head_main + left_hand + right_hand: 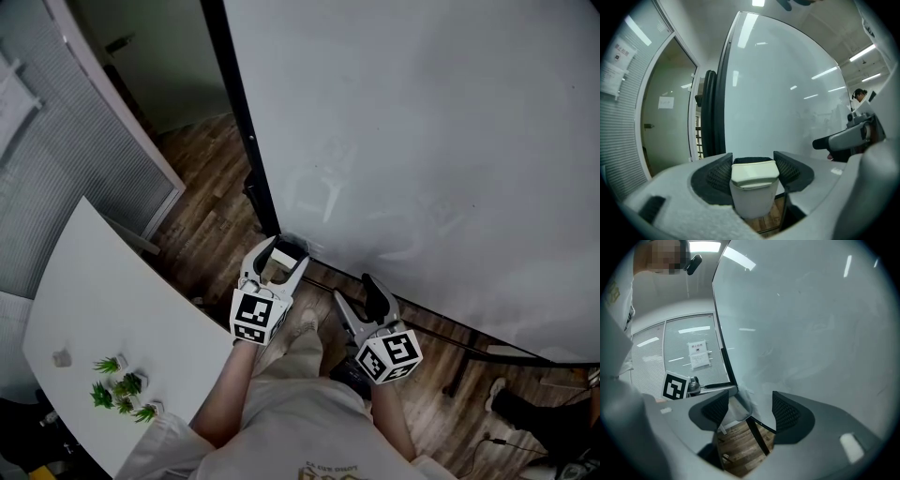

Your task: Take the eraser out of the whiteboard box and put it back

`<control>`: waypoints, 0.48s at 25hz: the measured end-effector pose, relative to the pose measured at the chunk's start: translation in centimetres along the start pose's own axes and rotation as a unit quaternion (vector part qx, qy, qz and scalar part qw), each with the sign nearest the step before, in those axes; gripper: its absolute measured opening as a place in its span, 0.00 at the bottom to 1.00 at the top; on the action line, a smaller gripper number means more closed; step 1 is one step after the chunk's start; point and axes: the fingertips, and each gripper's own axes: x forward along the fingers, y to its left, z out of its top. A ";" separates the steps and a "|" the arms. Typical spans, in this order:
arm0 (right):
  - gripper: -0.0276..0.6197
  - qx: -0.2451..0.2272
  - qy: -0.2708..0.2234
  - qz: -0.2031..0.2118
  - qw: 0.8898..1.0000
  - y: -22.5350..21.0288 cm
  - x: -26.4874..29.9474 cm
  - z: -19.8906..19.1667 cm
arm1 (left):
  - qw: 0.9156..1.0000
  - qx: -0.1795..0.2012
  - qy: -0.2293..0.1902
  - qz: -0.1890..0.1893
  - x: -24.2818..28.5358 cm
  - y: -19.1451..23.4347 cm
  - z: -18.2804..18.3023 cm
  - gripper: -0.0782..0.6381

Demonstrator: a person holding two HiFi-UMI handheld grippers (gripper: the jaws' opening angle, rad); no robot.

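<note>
Cream eraser point(754, 176) sits clamped between the left hand-held gripper's point(753, 164) pads, by the whiteboard's point(422, 141) lower corner. Right hand-held gripper point(750, 407) gapes wide, empty. Paper notice point(699, 355): print unreadable.

dark wood plank floor point(211, 202). at left, a white table point(122, 291) carries small green plants point(122, 389), slatted blinds point(56, 178) beyond. a tall whiteboard point(422, 141) stands under ceiling strip lights point(758, 3).

Whiteboard point(422, 141) cropped by frame, notice point(699, 355) print unreadable
</note>
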 end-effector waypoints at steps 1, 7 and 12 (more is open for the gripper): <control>0.50 0.000 0.000 0.001 1.000 0.1 0.1 -0.1 | 1.000 -0.002 0.000 -0.001 0.0 0.0 -0.1 0.48; 0.50 -0.005 -0.002 0.004 1.000 0.3 0.2 0.3 | 1.000 -0.008 0.002 0.002 -0.3 0.2 0.0 0.49; 0.50 -0.007 -0.007 0.001 1.000 0.3 -0.4 0.8 | 1.000 -0.018 -0.007 0.009 -0.8 0.3 0.5 0.51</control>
